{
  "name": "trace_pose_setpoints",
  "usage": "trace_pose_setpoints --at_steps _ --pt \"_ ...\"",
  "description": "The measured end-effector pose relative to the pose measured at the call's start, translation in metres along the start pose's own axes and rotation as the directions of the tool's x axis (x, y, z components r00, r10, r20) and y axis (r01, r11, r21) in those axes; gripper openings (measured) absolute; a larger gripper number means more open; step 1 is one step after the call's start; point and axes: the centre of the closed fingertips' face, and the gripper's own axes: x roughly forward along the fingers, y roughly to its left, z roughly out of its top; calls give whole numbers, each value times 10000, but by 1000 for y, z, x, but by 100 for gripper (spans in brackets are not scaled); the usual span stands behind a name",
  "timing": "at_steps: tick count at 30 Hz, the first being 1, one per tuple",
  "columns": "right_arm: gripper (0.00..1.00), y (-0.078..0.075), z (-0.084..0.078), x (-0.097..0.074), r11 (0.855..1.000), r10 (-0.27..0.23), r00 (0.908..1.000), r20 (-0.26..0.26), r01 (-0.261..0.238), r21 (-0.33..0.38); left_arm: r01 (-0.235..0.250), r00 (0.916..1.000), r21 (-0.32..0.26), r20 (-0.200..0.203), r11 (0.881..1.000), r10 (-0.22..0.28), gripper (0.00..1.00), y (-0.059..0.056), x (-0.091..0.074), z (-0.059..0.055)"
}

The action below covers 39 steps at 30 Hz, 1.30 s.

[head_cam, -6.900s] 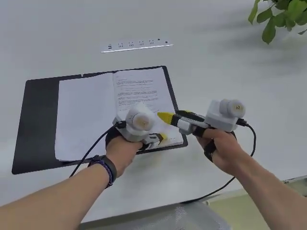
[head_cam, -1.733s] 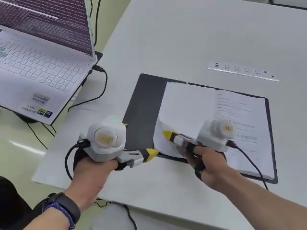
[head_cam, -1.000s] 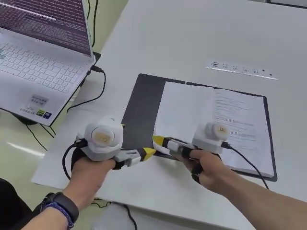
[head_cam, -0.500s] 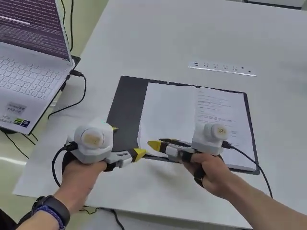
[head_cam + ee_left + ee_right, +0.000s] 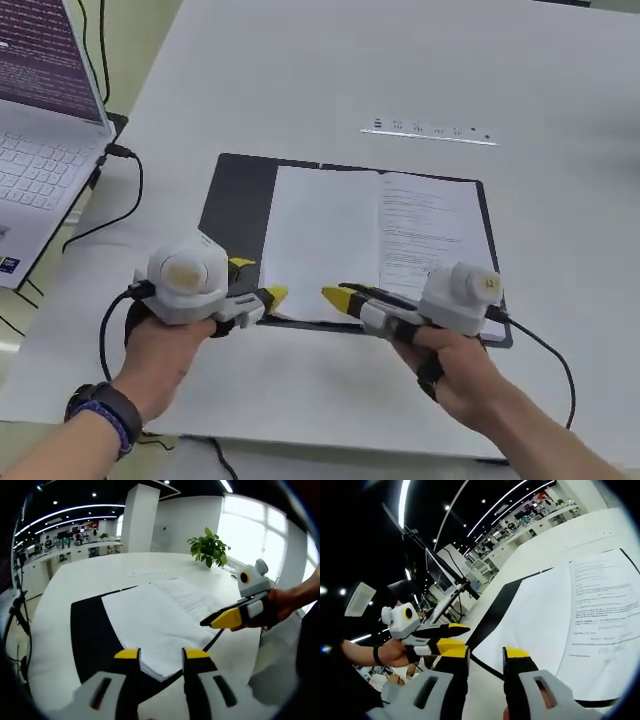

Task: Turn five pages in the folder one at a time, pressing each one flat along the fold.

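left hand-held gripper (image 5: 258, 281) closer over folder (image 5: 235, 215) | right hand-held gripper (image 5: 335, 296) level

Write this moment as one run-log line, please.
folder: open on table | blank page beside printed page | left gripper: open, empty, by folder's near edge | right gripper: open, empty, same edge

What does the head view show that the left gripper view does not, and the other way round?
Head view: a laptop left of the folder, and a dark wristband. Left gripper view: a potted plant and a white pillar farther back. Both: the open folder, its blank page and printed page, and the right tongs near the folder's front edge.
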Motion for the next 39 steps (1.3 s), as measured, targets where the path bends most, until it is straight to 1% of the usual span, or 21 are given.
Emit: trace_pose_setpoints --at_steps 2,6,7,10,13,16,17,18,19,22,24,25,26,27,30,32,35,39 --pt "24 -3 1 -5 10000 -74 9999 77 74 27 101 9998 65 -145 9999 -101 27 -1 7 -1" --pt "24 -9 1 -14 9997 -257 9995 169 256 64 224 9994 -9 -271 9997 -224 23 0 18 -4" --pt "24 -10 1 -16 9995 -298 9994 191 297 81 255 9990 -20 -377 9997 -256 22 0 21 -6" --pt "24 -16 0 -23 9988 -476 9987 198 474 125 345 9981 -110 -515 9993 -350 16 0 28 -13" --pt "23 -20 1 -29 9981 -600 9978 269 595 164 367 9964 -163 -753 9992 -378 8 -1 33 -22" --pt "23 -25 0 -34 9972 -720 9970 287 714 203 368 9962 -365 -772 9987 -395 0 0 35 -27" --pt "23 -27 0 -35 9968 -771 9966 281 765 224 311 9956 -500 -866 9983 -353 0 -2 34 -30" --pt "23 -28 0 -37 9966 -802 9964 290 795 230 295 9959 -468 -841 9985 -334 0 -2 35 -31" --pt "23 -29 1 -38 9962 -845 9960 299 838 248 276 9954 -508 -898 9983 -321 0 -1 36 -34" --pt "23 -33 2 -40 9955 -915 9953 311 906 280 205 9927 -620 -1174 9979 -276 0 -1 38 -45" --pt "23 -35 4 -40 9951 -960 9949 311 951 269 144 9909 -589 -1328 9982 -222 0 -2 37 -50" --pt "23 -36 5 -40 9951 -961 9949 309 954 257 131 9904 -578 -1369 9982 -209 0 -2 37 -51" --pt "23 -37 6 -39 9952 -961 9949 305 954 235 115 9914 -613 -1294 9981 -193 0 -2 36 -49" --pt "23 -38 7 -39 9952 -964 9949 299 958 222 103 9912 -643 -1309 9979 -186 0 -2 35 -49" --pt "22 -43 13 -37 9951 -983 9947 299 978 168 103 9899 -518 -1406 9986 -175 0 -2 34 -48" --pt "21 -46 19 -35 9945 -1041 9936 435 1037 115 128 9893 -574 -1441 9983 -209 0 -3 34 -47" --pt "19 -51 29 -29 9940 -1083 9922 619 1072 208 162 9890 -834 -1452 9964 -282 0 -3 33 -46" --pt "17 -59 42 -20 9941 -1089 9915 711 1085 86 103 9880 -821 -1530 9966 -228 0 -4 34 -45"
